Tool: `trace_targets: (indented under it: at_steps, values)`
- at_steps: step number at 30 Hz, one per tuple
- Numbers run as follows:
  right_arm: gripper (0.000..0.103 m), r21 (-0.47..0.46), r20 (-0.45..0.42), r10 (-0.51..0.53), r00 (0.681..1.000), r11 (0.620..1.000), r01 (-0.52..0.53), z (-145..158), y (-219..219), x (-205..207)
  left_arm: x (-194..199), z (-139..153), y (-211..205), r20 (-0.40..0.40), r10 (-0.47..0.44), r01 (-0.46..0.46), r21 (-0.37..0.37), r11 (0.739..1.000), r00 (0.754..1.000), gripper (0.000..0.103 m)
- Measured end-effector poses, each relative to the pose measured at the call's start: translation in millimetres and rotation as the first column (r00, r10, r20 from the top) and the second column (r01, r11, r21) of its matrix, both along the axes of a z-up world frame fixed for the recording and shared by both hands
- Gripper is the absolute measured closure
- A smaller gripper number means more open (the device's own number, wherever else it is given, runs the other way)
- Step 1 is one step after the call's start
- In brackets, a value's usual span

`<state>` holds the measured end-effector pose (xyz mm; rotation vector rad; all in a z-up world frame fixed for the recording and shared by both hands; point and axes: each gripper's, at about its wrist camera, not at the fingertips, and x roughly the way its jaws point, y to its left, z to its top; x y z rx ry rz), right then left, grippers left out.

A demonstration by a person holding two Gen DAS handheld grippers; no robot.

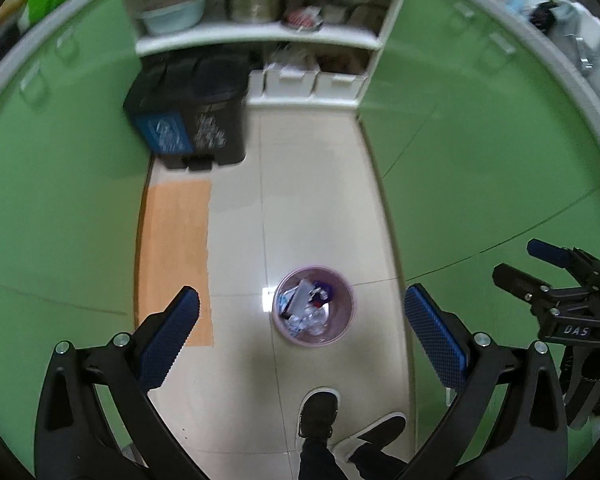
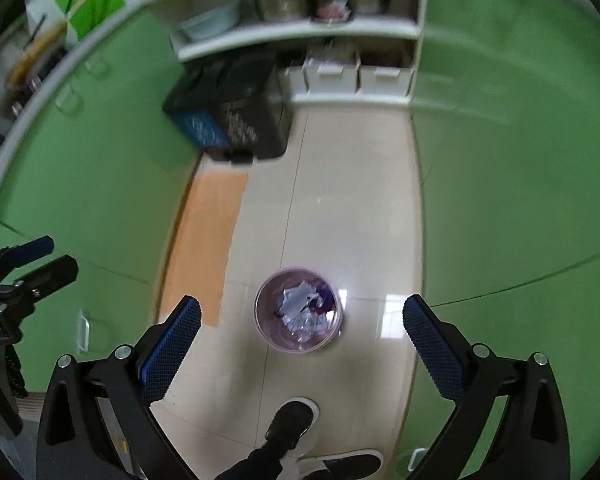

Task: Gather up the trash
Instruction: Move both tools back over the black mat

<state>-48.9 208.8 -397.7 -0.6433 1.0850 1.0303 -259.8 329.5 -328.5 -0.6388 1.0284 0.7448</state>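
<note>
A small pink wastebasket [image 1: 342, 328] stands on the tiled floor, holding crumpled paper and wrappers [image 1: 308, 312]. It also shows in the right wrist view [image 2: 268, 332], with its trash [image 2: 304, 312]. My left gripper [image 1: 302, 306] is open and empty, held high above the basket. My right gripper [image 2: 302, 308] is open and empty too, also high above it. The right gripper shows at the right edge of the left wrist view [image 1: 536, 264]; the left gripper shows at the left edge of the right wrist view [image 2: 56, 256].
A black pedal bin [image 1: 196, 120] with a blue label stands at the far end by white shelves [image 1: 260, 36] holding pots and boxes. Green cabinet doors [image 1: 480, 160] line both sides of the narrow floor. An orange mat [image 1: 176, 248] lies at the left. The person's shoes [image 1: 320, 416] are below.
</note>
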Motion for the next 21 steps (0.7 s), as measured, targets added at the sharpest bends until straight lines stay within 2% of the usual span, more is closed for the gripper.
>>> trace_targets:
  at_steps: [3, 9, 12, 15, 20, 21]
  values:
    - [0.006, 0.055, 0.023, -0.032, 0.999, 0.998, 0.031, 63.8, -21.2, 3.2, 12.7, 50.2, -13.9, 0.025, -0.032, 0.031, 0.032, 0.999, 0.999, 0.003]
    - [0.006, 0.164, 0.078, -0.119, 0.990, 0.981, 0.105, 170.3, -73.2, 16.9, 47.1, 144.2, -47.1, 0.073, -0.132, 0.123, 0.109, 0.986, 0.989, 0.003]
    - [0.006, 0.211, 0.106, -0.176, 0.979, 0.966, 0.150, 210.6, -103.8, 27.6, 67.6, 184.5, -65.9, 0.107, -0.183, 0.167, 0.142, 0.976, 0.977, 0.003]
    - [0.006, 0.267, 0.141, -0.267, 0.953, 0.938, 0.223, 255.0, -148.6, 45.2, 91.1, 219.0, -86.7, 0.135, -0.250, 0.225, 0.178, 0.958, 0.959, 0.003]
    - [0.006, 0.329, 0.181, -0.400, 0.899, 0.885, 0.328, 298.3, -222.1, 72.2, 136.5, 258.3, -120.0, 0.181, -0.349, 0.309, 0.217, 0.926, 0.919, 0.003]
    - [0.006, 0.337, 0.189, -0.434, 0.881, 0.871, 0.357, 306.1, -240.1, 77.6, 149.6, 267.3, -130.6, 0.189, -0.383, 0.339, 0.227, 0.913, 0.904, 0.003]
